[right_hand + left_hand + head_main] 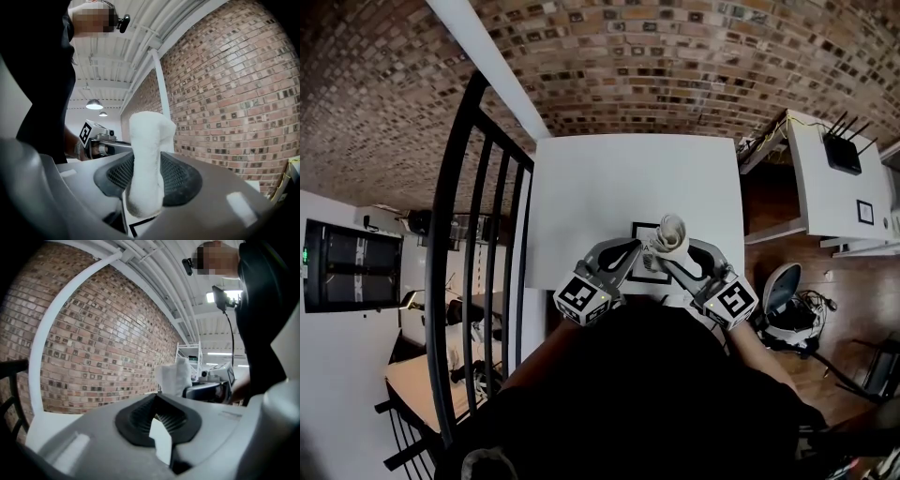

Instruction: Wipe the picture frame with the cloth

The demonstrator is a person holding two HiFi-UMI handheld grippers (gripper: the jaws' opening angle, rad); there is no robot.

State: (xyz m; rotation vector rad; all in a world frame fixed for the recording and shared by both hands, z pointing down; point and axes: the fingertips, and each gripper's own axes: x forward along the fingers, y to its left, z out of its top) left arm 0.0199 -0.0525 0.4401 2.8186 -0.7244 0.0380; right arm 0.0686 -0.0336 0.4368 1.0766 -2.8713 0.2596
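Note:
The picture frame (pixel 642 229), white with a thin black border, lies flat near the front edge of the white table (pixel 609 187). A rolled white cloth (pixel 672 232) stands up over the frame's right part. My right gripper (pixel 673 255) is shut on it, and the right gripper view shows the cloth (pixel 146 159) squeezed between both pads, with a frame corner (pixel 138 228) below. My left gripper (pixel 636 247) has its jaws together at the frame's left edge. Whether it pinches the frame I cannot tell. The left gripper view shows the cloth (pixel 174 377) just beyond its tips.
A black metal railing (pixel 478 234) runs along the table's left side. A white shelf unit with a black router (pixel 842 150) stands to the right, with a chair base (pixel 787 300) below it. Patterned brick lies beyond the table's far edge.

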